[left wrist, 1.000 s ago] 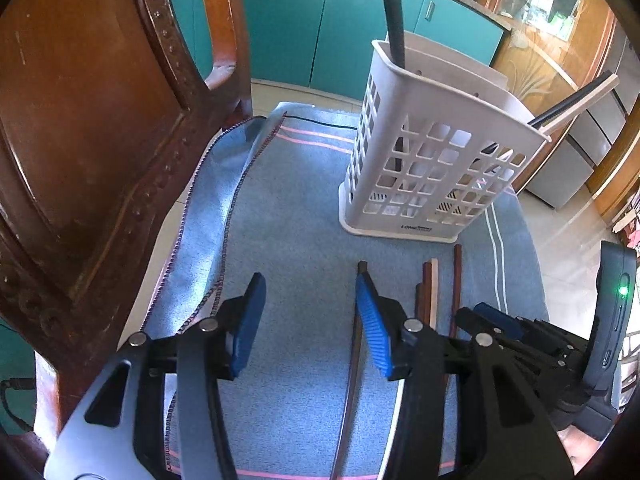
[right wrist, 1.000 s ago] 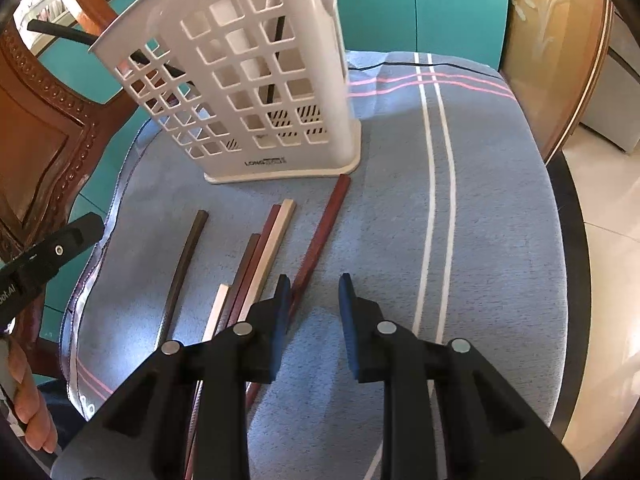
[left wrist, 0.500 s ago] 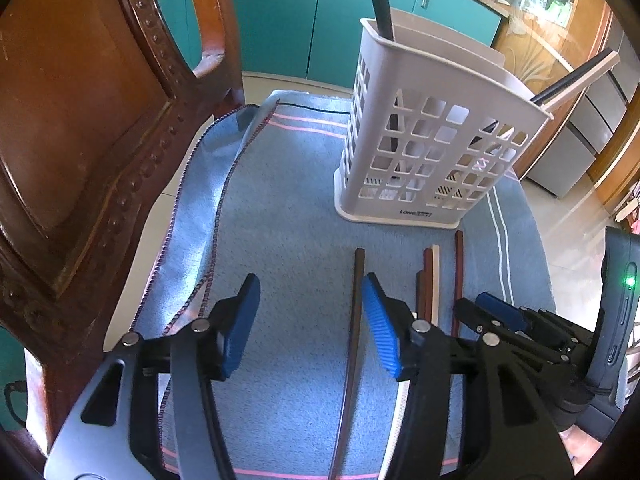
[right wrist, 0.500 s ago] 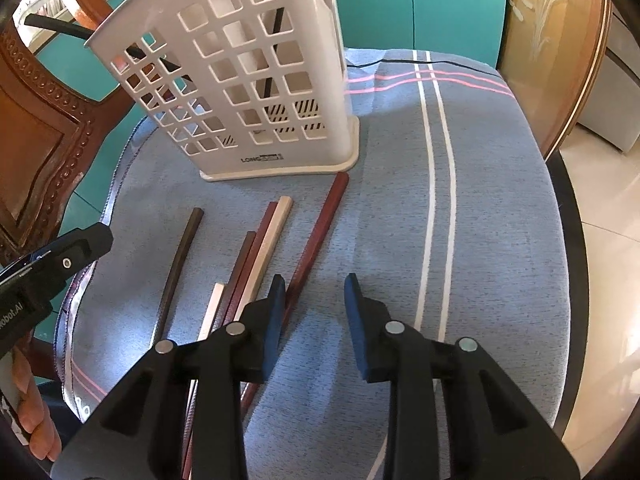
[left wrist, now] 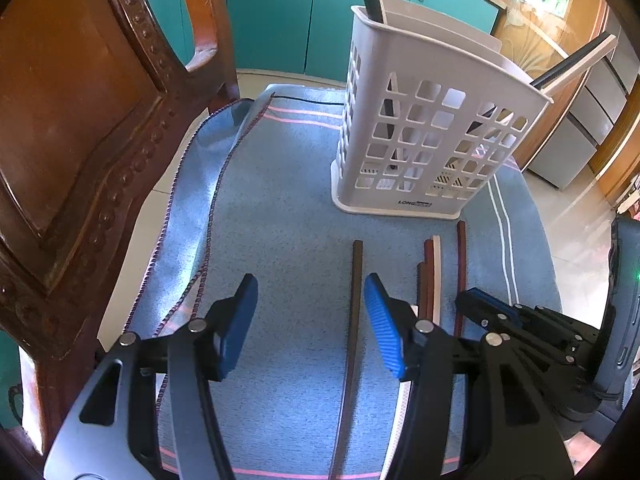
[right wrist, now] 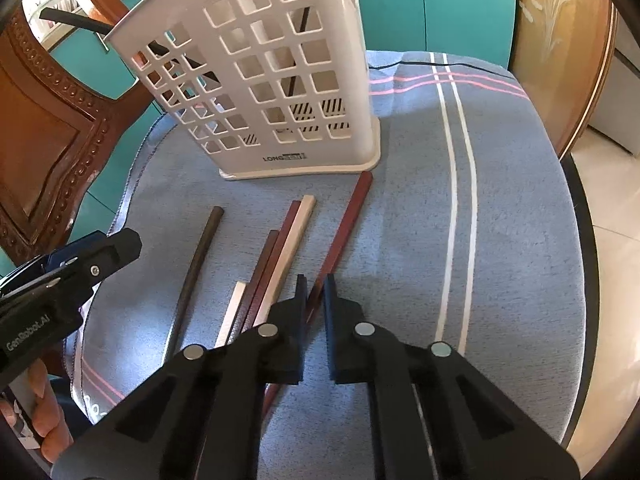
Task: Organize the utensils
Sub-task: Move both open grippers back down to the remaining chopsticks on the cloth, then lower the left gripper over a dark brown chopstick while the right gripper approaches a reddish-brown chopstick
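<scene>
Several chopsticks lie on a blue cloth in front of a white perforated utensil basket [left wrist: 424, 136] [right wrist: 280, 80], which holds a black stick and a cream one. My left gripper [left wrist: 308, 320] is open and empty, low over the cloth; a dark brown chopstick [left wrist: 354, 308] [right wrist: 196, 264] lies just inside its right finger. My right gripper [right wrist: 315, 292] has closed around the reddish chopstick [right wrist: 348, 220], the rightmost one [left wrist: 461, 264]. A maroon and a cream chopstick [right wrist: 294, 236] lie side by side between them.
A carved wooden chair back [left wrist: 80, 140] stands close on the left. The round table's edge [right wrist: 588, 240] curves along the right, with floor beyond. Teal cabinets [left wrist: 280, 12] are behind the basket.
My right gripper's jaws have narrowed from open to closed around the reddish chopstick. My left gripper has shifted left, bringing the dark brown chopstick between its fingers.
</scene>
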{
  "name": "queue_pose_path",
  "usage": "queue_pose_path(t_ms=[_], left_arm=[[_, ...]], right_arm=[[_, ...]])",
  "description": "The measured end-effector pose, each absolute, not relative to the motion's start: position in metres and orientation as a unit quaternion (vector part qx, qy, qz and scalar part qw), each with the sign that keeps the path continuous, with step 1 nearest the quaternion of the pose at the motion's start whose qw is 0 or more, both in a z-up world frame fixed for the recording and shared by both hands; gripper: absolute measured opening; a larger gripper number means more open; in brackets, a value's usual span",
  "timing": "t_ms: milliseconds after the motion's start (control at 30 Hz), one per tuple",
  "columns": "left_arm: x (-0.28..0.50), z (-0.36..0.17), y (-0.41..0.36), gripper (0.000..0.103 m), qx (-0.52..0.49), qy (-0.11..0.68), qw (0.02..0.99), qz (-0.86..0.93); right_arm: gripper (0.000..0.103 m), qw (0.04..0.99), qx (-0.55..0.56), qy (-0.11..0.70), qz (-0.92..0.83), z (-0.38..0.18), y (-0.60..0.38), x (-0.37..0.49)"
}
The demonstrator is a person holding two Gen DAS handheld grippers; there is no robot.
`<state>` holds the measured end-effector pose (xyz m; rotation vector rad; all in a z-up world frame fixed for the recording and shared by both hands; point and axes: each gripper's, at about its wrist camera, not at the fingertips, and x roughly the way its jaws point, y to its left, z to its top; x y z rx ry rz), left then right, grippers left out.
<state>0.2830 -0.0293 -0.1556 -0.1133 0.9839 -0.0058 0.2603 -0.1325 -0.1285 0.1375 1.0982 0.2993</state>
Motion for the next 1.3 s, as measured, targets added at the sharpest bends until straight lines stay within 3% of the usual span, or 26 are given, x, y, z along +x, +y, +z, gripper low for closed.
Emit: queue_pose_path(t_ms=[533, 1000, 1300], left_arm=[[0.285, -0.161, -0.033, 0.063, -0.043, 0.478, 0.877, -0.003], [0.286, -0.163, -0.035, 0.066, -0.039, 0.483, 0.875, -0.002], [0.286, -0.163, -0.035, 0.067, -0.039, 0.484, 0.874, -0.001]], right_arm=[[0.006, 0.845, 0.035, 0.520, 0.122, -0.132, -0.135, 0.257], [0.027, 0.845, 0.048, 0.516, 0.131, -0.131, -0.130, 0.263], [0.029, 0.848, 0.050, 0.508, 0.143, -0.123, -0.134, 0.259]])
